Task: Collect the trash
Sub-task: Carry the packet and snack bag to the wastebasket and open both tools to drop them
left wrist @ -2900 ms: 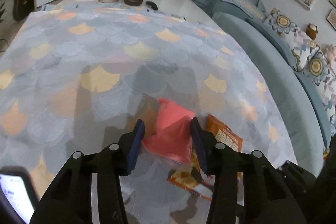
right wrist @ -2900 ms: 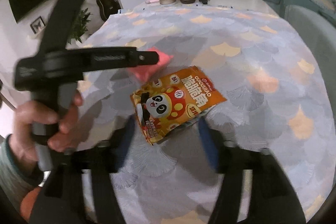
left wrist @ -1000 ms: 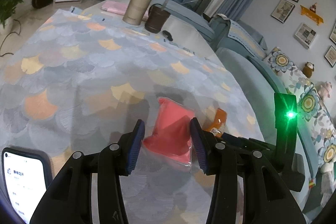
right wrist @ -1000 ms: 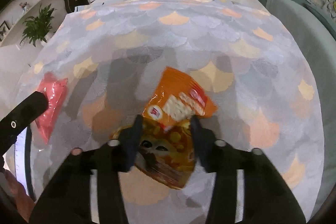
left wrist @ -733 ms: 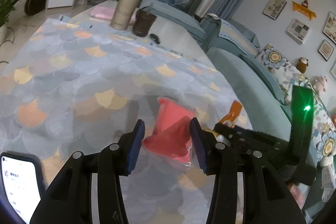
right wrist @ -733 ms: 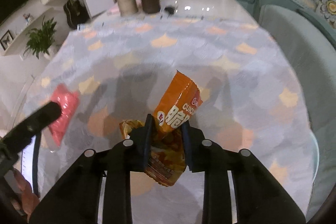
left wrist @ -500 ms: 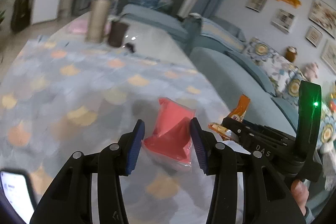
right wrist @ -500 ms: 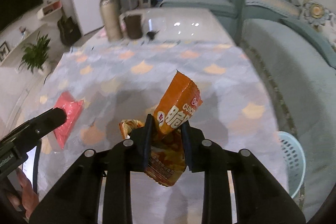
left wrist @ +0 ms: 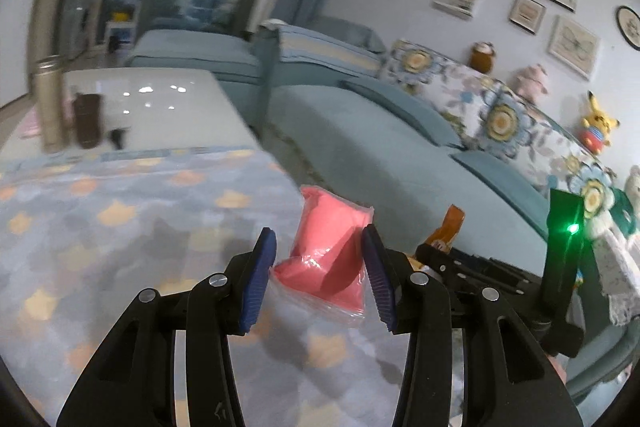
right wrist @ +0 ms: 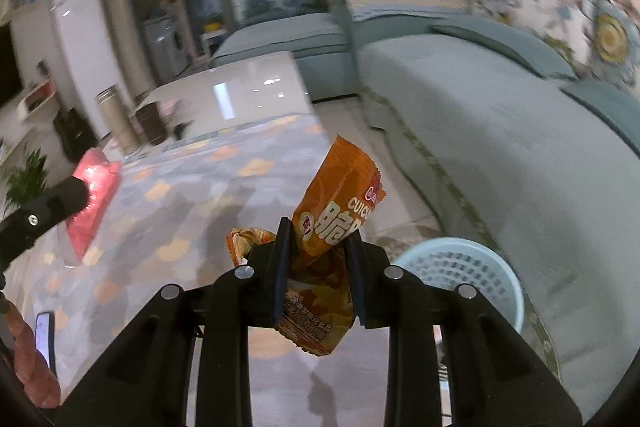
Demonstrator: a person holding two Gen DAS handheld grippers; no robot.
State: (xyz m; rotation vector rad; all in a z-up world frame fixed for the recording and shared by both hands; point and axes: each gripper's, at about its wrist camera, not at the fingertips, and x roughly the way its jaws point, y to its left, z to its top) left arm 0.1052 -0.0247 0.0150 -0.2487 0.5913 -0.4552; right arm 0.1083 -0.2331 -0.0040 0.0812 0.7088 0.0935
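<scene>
My left gripper (left wrist: 318,267) is shut on a pink plastic packet (left wrist: 328,251), held above the table's right edge. In the right wrist view that packet (right wrist: 94,199) shows at the far left beside the left gripper's finger. My right gripper (right wrist: 318,267) is shut on a crumpled orange snack bag (right wrist: 332,227), which sticks up between its jaws; its tip (left wrist: 450,227) also shows in the left wrist view. A light blue perforated bin (right wrist: 460,267) stands on the floor just right of the right gripper, between table and sofa.
The table wears a grey cloth with orange scales (left wrist: 120,227). A tall flask (left wrist: 50,103) and a dark cup (left wrist: 86,119) stand at its far end. A long blue sofa (right wrist: 500,147) runs along the right. A phone (right wrist: 44,343) lies near a hand at lower left.
Both grippers have lifted off the table with their packets and swung right toward the sofa. The right gripper closed tighter on the orange bag. The blue bin has come into view.
</scene>
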